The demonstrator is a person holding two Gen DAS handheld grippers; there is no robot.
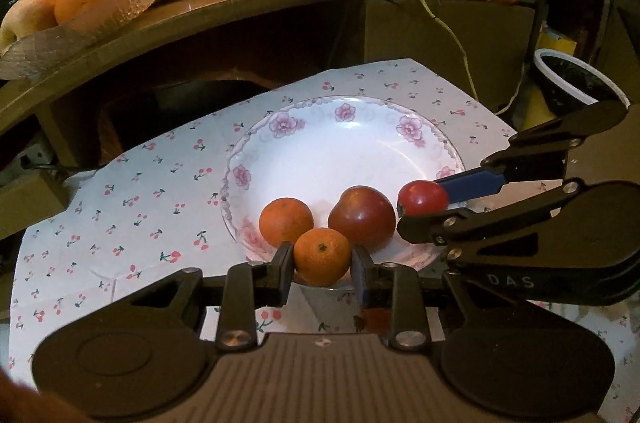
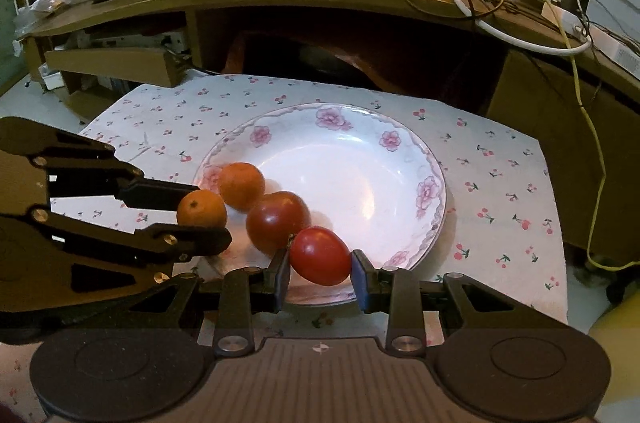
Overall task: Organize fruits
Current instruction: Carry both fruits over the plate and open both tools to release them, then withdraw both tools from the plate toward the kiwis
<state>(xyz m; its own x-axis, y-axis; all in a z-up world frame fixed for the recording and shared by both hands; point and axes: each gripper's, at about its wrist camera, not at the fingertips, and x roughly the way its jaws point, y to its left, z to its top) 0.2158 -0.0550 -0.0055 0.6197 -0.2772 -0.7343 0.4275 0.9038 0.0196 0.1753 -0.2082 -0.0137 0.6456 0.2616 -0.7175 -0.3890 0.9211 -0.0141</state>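
— What do the two tools look like from where you stand?

— Both are matte black. The left gripper [image 1: 322, 273] has two flat linkage arms on each side, joined with round silver screws, and its fingers [image 1: 362, 275] carry blue pads. The body is ribbed and grey-brown, between two round black discs.

— And the other one?

— The right gripper [image 2: 320, 273] is built the same. From the left camera I read pale letters "DAS" on its side [image 1: 511, 281].
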